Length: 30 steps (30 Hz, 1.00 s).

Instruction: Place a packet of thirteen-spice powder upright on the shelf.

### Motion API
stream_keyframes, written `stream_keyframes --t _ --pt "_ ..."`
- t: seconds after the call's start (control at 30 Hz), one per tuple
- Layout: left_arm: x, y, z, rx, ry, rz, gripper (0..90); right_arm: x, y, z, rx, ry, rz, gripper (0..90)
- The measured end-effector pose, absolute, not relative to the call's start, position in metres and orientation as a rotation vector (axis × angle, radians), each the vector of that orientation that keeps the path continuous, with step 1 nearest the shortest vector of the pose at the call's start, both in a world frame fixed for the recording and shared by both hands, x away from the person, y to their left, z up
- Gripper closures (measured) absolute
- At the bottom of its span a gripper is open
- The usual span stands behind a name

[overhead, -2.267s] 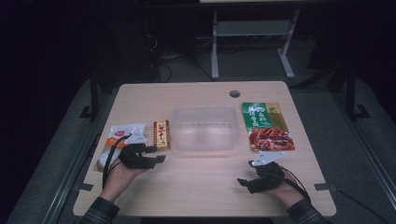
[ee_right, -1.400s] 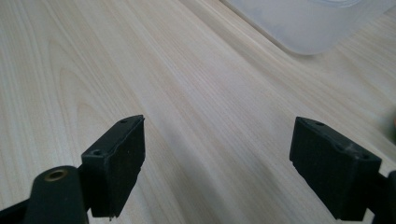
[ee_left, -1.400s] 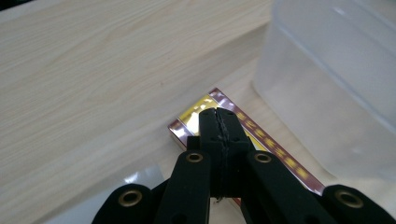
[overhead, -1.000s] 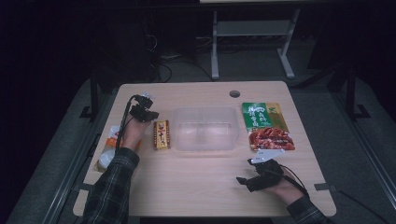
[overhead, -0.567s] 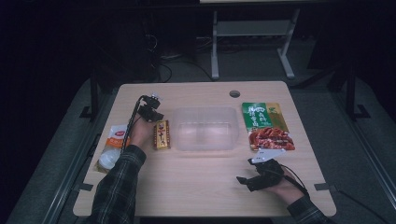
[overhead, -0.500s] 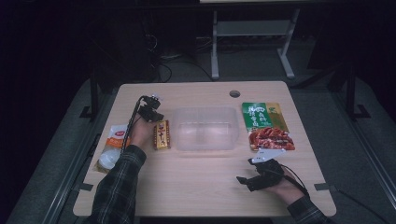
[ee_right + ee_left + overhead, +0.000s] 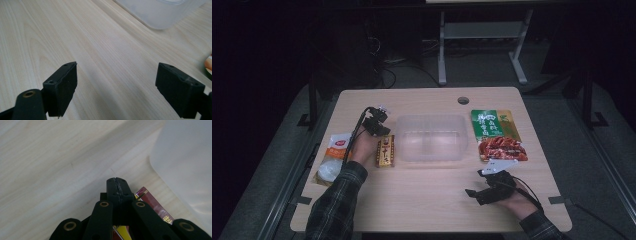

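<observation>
My left gripper hangs over the far end of a red and gold snack packet, just left of the clear plastic container. In the left gripper view its jaws are shut flat together with nothing between them. The packet lies just under and behind them, and the container's wall is at the right. My right gripper rests at the front right of the table. Its jaws stand open over bare wood, with the container's corner ahead.
A green and red food pouch lies right of the container. An orange and white packet lies near the table's left edge. A round cable hole sits at the back of the wooden table.
The left hand has left the front left by the orange packet, reached to the far end of the red and gold packet, then shifted slightly right and down. The right hand has kept still.
</observation>
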State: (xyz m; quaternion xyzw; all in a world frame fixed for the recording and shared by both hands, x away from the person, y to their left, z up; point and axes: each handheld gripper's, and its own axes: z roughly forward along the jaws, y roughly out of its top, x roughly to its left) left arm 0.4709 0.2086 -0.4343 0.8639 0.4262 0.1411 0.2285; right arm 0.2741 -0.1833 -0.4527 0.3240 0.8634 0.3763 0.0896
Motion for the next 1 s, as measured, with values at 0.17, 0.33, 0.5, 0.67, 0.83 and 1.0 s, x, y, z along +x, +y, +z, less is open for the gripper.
stream_keyframes --t 0.17,0.33,0.5,0.67,0.83,1.0 --pt "0.460 0.210 -0.436 2.376 1.167 0.343 89.9 0.274 -0.183 -0.453 0.959 2.567 1.117 17.2" --pt "0.446 0.211 -0.436 2.368 1.154 0.296 90.0 0.274 -0.183 -0.453 0.959 2.574 1.110 17.2" --pt "0.427 0.212 -0.438 2.363 1.133 0.269 90.0 0.274 -0.182 -0.453 0.962 2.572 1.109 17.2" --pt "0.414 0.212 -0.439 2.355 1.115 0.206 90.0 0.274 -0.182 -0.453 0.965 2.571 1.108 17.2" --pt "0.401 0.213 -0.439 2.369 1.106 0.203 89.9 0.274 -0.182 -0.453 0.965 2.571 1.107 17.2" --pt "0.388 0.217 -0.440 2.383 1.063 0.170 89.9 0.274 -0.182 -0.453 0.965 2.570 1.106 17.2"
